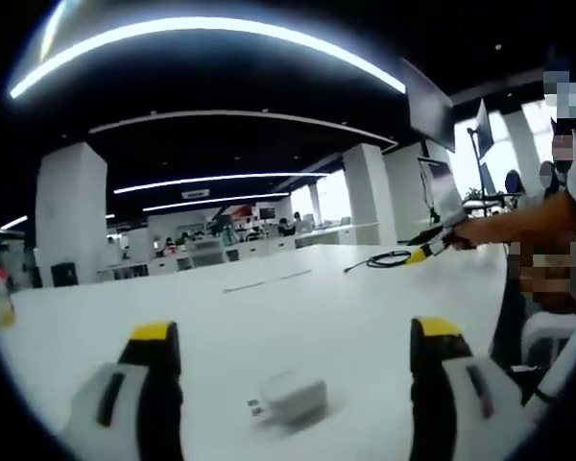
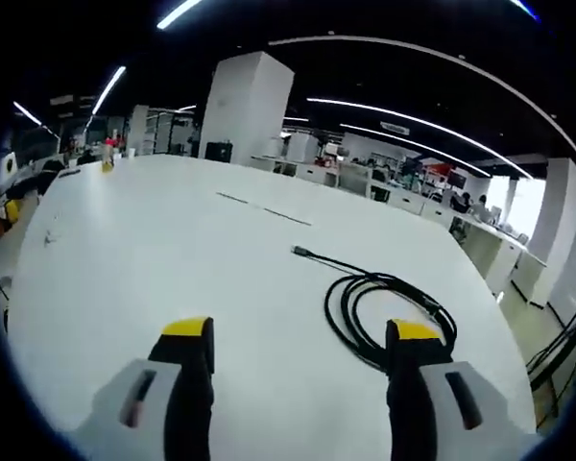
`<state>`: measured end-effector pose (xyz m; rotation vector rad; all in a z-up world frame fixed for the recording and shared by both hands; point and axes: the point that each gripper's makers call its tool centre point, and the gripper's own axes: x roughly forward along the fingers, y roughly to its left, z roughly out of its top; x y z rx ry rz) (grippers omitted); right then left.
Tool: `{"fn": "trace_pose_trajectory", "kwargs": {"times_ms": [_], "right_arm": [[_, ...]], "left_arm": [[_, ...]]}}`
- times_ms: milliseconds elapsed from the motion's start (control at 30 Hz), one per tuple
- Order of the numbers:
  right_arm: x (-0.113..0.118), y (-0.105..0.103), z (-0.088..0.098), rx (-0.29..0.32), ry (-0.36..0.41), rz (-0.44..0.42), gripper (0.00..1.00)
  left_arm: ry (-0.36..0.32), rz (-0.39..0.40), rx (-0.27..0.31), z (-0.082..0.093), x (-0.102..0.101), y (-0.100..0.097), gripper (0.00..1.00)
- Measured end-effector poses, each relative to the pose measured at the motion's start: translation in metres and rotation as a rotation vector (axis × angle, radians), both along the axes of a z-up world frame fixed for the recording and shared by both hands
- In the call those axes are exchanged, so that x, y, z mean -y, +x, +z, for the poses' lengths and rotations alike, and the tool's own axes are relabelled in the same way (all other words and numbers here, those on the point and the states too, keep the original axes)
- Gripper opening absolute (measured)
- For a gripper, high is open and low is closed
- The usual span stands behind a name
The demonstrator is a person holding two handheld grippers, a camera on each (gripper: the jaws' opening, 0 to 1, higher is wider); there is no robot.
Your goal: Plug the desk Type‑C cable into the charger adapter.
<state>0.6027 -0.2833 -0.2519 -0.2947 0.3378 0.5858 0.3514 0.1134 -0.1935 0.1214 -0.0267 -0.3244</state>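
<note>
1 charger adapter, 1 coiled cable; left tool and right tool both wide.

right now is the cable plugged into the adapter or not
Not plugged in. The cable lies coiled on the table, its plug end free; the adapter sits apart between the left gripper's jaws.

An open-plan office: long white desk, rows of workstations, ceiling light strips.
</note>
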Motion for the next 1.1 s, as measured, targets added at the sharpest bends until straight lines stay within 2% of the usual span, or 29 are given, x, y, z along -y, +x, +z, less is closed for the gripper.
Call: {"fn": "trace_pose_trajectory", "kwargs": {"times_ms": [367, 433, 500, 567, 600, 667, 833, 933, 1033, 1100], "right_arm": [[0.011, 0.036, -0.013, -0.076, -0.025, -0.008, 0.6], [0.011, 0.042, -0.015, -0.091, -0.031, -0.012, 0.6], [0.01, 0.046, -0.019, -0.109, -0.042, -0.009, 0.59], [0.011, 0.047, -0.019, -0.112, -0.041, -0.007, 0.56], [0.003, 0.043, -0.024, -0.145, -0.033, -0.017, 0.55], [0.003, 0.039, -0.026, -0.149, -0.036, -0.018, 0.54], [0.002, 0.049, -0.027, -0.175, -0.013, -0.017, 0.5], [0.005, 0.058, -0.029, -0.187, -0.021, -0.013, 0.45], [-0.004, 0.046, -0.034, -0.225, -0.023, -0.011, 0.41], [0.0, 0.048, -0.035, -0.23, -0.028, -0.011, 0.4]], "left_arm": [[-0.023, 0.0, -0.015, -0.005, -0.001, 0.004, 1.0], [-0.05, -0.007, 0.027, 0.005, 0.0, 0.0, 1.0], [-0.057, -0.005, 0.035, 0.009, 0.0, -0.001, 1.0], [-0.05, -0.007, 0.028, 0.009, -0.002, -0.001, 1.0], [-0.047, -0.008, 0.024, 0.008, -0.003, -0.001, 1.0], [-0.045, -0.004, 0.024, 0.009, -0.005, -0.001, 1.0], [-0.054, 0.003, 0.019, 0.009, -0.009, -0.003, 1.0], [-0.025, 0.021, 0.039, 0.012, -0.012, -0.005, 1.0], [-0.015, 0.028, 0.047, 0.014, -0.015, -0.006, 1.0], [-0.008, 0.035, 0.045, 0.014, -0.016, -0.007, 1.0]]}}
